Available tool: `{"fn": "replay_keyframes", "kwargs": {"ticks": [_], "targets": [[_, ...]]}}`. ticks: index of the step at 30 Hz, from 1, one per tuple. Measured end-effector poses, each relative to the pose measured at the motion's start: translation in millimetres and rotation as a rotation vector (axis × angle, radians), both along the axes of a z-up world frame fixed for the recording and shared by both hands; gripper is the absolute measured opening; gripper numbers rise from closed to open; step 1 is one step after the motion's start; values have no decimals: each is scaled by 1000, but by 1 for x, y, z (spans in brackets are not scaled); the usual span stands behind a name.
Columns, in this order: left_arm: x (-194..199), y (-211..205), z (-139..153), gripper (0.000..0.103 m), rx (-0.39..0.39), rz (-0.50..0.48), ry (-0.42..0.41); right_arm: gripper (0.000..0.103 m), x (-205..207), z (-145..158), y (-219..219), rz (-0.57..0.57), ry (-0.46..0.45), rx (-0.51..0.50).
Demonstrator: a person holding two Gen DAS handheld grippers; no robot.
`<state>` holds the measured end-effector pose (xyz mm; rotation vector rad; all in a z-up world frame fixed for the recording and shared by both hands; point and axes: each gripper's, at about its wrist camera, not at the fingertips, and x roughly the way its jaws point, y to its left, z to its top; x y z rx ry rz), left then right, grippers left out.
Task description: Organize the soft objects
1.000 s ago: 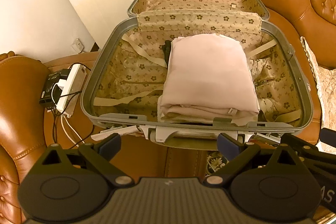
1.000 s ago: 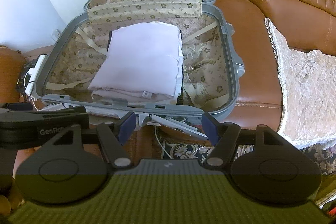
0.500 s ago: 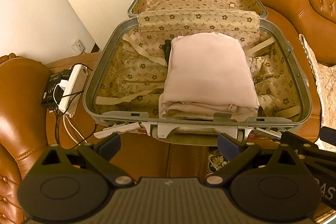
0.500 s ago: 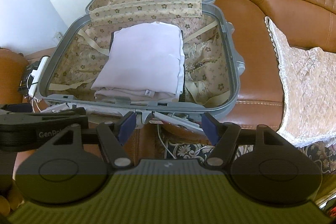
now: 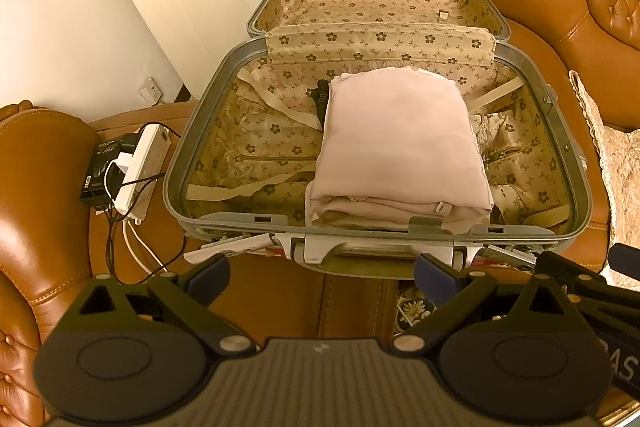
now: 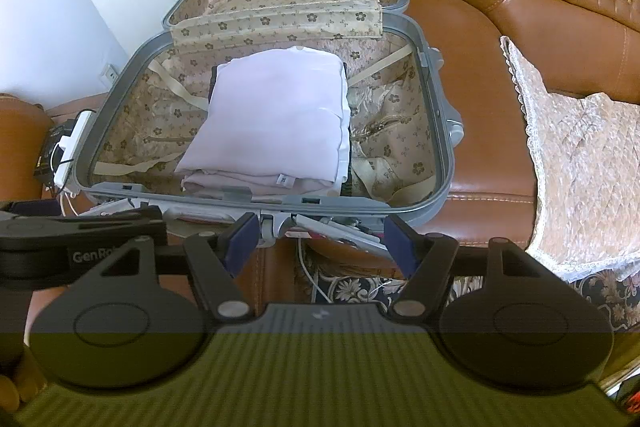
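L grip [image 5: 322,277]: wide, empty, near case front
R grip [image 6: 320,241]: wide, empty
Case [image 5: 176,163]: lid up
Clothes [image 5: 400,139]: folded, inside

Two wrist views, side by side, above the near rim
Both look down and forward into the open suitcase [image 5: 182,163] [image 6: 444,147]; the left camera sits left; both share its interior.

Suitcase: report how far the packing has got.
Done: a folded pink cloth stack lies inside the open suitcase. In hand: nothing; left claw and right claw hang open in front of it. Left: lid still up; other items cannot be told.
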<state>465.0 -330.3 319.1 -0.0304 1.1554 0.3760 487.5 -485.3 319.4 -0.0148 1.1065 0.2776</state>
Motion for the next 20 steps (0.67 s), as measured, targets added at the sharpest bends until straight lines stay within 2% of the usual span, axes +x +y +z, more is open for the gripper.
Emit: {"fn": "replay_keyframes", "kwargs": {"ticks": [7, 15, 20], "targets": [[-6, -2, 3, 101, 5, 0, -5, 77, -5, 2, -1, -2, -4, -1], [-16, -4, 13, 101, 31, -1, -57, 77, -10, 8, 0, -4, -11, 3], [-18, -2, 16, 101, -5, 7, -45, 77, -15, 12, -2, -8, -17, 1]]}}
